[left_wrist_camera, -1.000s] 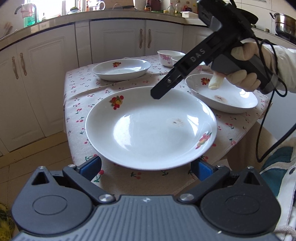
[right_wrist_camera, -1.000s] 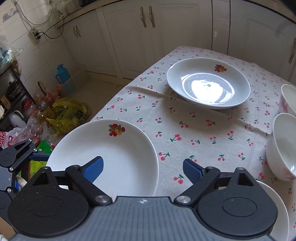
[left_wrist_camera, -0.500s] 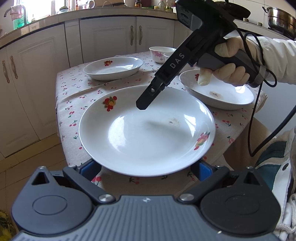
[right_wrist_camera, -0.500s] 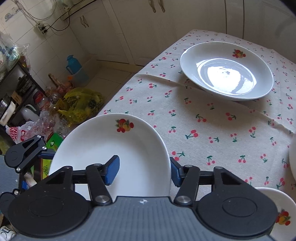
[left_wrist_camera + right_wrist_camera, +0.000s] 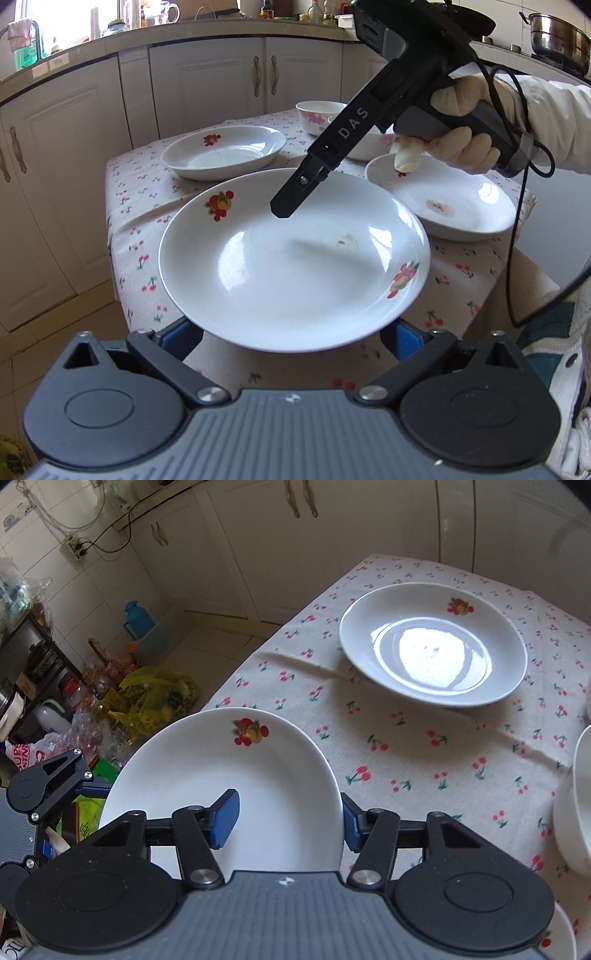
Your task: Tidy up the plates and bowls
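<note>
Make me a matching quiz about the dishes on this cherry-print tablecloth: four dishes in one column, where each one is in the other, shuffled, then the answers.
Dishes:
1. nearest plate
2. brown-stained plate
3. pink-flowered bowl
4. far plate

Places:
A. at the table's far end, beside another bowl
B. pinched at its rim by the right claw
C. alone on the cloth toward the left edge
D. on the cloth just below the gloved hand

Pairs: 1-B, 2-D, 3-A, 4-C
</note>
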A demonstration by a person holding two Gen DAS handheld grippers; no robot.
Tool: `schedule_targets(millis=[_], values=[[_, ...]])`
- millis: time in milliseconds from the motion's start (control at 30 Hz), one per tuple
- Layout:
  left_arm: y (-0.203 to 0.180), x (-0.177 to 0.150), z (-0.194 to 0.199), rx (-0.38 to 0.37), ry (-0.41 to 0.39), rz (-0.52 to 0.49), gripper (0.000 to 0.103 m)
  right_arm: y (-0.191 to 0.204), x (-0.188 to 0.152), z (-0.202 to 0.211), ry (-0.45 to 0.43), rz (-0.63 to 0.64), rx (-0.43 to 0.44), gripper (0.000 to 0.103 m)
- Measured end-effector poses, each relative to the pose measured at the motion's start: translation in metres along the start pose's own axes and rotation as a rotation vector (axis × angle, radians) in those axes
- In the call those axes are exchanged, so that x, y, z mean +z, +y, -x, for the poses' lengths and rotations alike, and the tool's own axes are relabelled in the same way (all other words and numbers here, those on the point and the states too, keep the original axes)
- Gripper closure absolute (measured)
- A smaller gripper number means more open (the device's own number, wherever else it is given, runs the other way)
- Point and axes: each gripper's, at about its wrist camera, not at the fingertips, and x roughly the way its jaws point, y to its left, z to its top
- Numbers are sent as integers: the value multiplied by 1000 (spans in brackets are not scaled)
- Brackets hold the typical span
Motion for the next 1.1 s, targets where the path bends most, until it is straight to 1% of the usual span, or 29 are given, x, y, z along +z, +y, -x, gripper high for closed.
schedule_targets(millis=[167,367,567,900,967,1033,1100], values=[[10,11,-15,-10,-7,-22,2,-13,9,0,-24,-22,-26,40],[18,15,-32,-20,1,-35,2,-26,17,-7,-31,-49,-49,40],[24,18,-40,-29,7,-39,2,-32,19,-14,-21,-63,-59,40],[26,20,-45,-19,-1,-67,2,-40,17,-19,-14,-74,-79,40],[25,20,-46,-15,-2,-72,2,-40,17,-20,-14,-83,-67,37],[25,20,-46,-19,0,-67,2,-39,18,-21,-14,-85,-55,27],[25,20,-44,-23,0,-56,2,-35,17,-19,-19,-63,-55,22]])
